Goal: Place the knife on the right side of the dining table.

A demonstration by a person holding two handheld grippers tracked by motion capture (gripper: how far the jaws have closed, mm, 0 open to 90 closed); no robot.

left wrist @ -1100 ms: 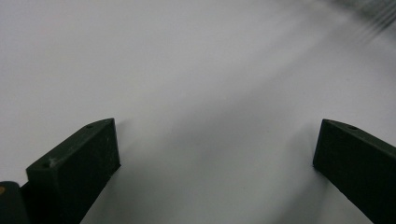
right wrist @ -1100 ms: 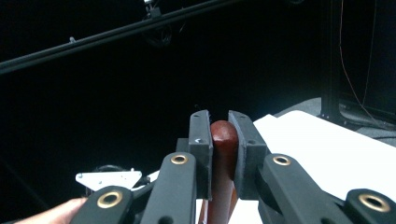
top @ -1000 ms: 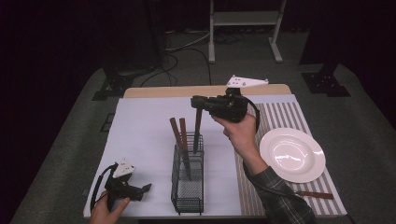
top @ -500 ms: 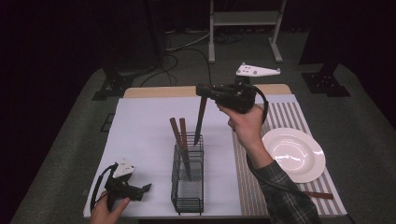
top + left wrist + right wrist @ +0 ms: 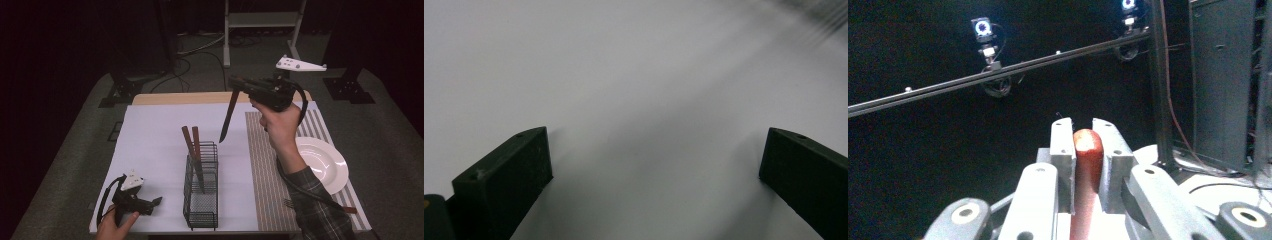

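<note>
High above the table's far middle, my right gripper [image 5: 236, 84] is shut on the brown handle of a knife [image 5: 229, 112], whose dark blade hangs down and clear of the black wire basket [image 5: 201, 205]. In the right gripper view the handle [image 5: 1088, 155] sits clamped at the right gripper [image 5: 1087, 134], which faces a dark room. Two more brown-handled utensils [image 5: 190, 142] stand in the basket. My left gripper [image 5: 155, 202] rests at the front left of the white table cover [image 5: 155, 145]; in the left gripper view the left gripper [image 5: 654, 165] stands open over bare white cover.
A white plate [image 5: 327, 165] lies at the right on a striped placemat [image 5: 267, 165]. A brown-handled fork [image 5: 345, 209] lies on the mat near the front edge. A metal stand [image 5: 260, 20] and cables are on the floor beyond the table.
My right gripper has lifted the knife up out of the basket and carried it higher and to the right. The left gripper has stayed where it was.
</note>
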